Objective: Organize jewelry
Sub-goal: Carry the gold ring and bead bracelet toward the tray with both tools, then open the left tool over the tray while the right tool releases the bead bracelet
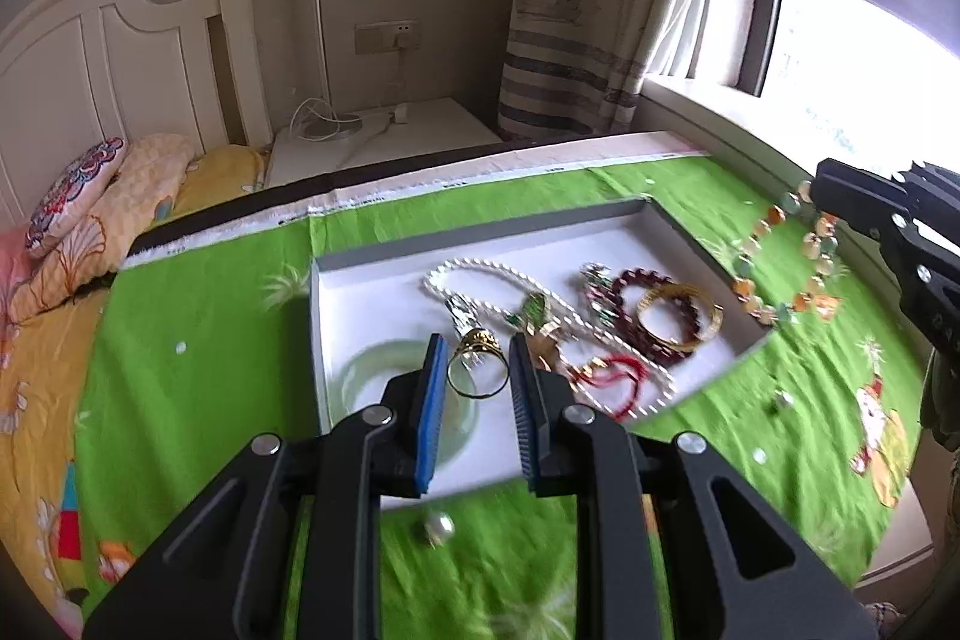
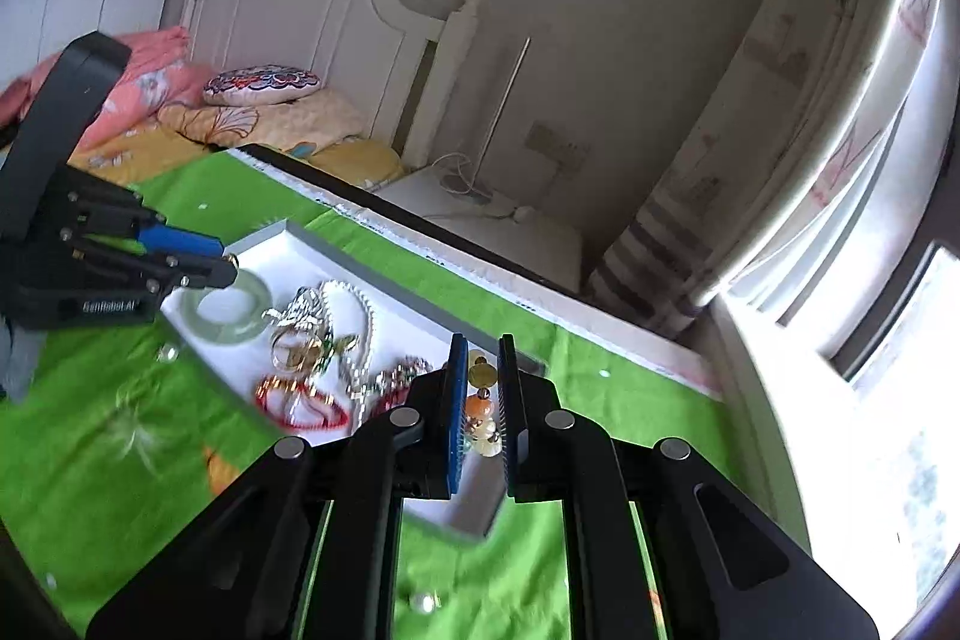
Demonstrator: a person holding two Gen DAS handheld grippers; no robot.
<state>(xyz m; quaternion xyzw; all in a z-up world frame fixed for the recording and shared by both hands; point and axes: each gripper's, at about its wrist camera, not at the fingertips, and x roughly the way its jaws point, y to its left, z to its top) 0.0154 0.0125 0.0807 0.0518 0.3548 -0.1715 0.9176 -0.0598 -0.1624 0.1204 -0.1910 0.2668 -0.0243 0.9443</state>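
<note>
We are holding the left tool [image 1: 478, 376] over the near end of the white tray [image 1: 384, 292], its blue-padded fingers [image 1: 433, 388] pinching a gold ring [image 1: 477, 370] between them. The ring is hanging just above the pale jade bangle [image 1: 366, 370] that is lying on the tray floor. Deeper in the tray, a pearl necklace [image 1: 480, 274] is looping past a green brooch [image 1: 534, 310], and a dark red bead bracelet [image 1: 654, 316] is overlapping a gold bangle [image 1: 681, 319]. A red cord bracelet [image 1: 612, 382] is lying at the tray's near right edge. A loose pearl earring [image 1: 441, 526] is resting on the green tablecloth [image 1: 210, 340] just outside the tray's near rim.

We are holding the right tool [image 2: 480, 400] above the tray's far corner, its jaws set narrow around a strand of orange, yellow and pale stone beads [image 2: 483, 400]. In the left wrist view the rest of that strand is curving over the tablecloth beyond the tray, beside the right tool. The tabletop is standing next to a bed [image 1: 54, 340] with a white headboard [image 1: 120, 52], and a window [image 1: 870, 40] is lighting the scene.
</note>
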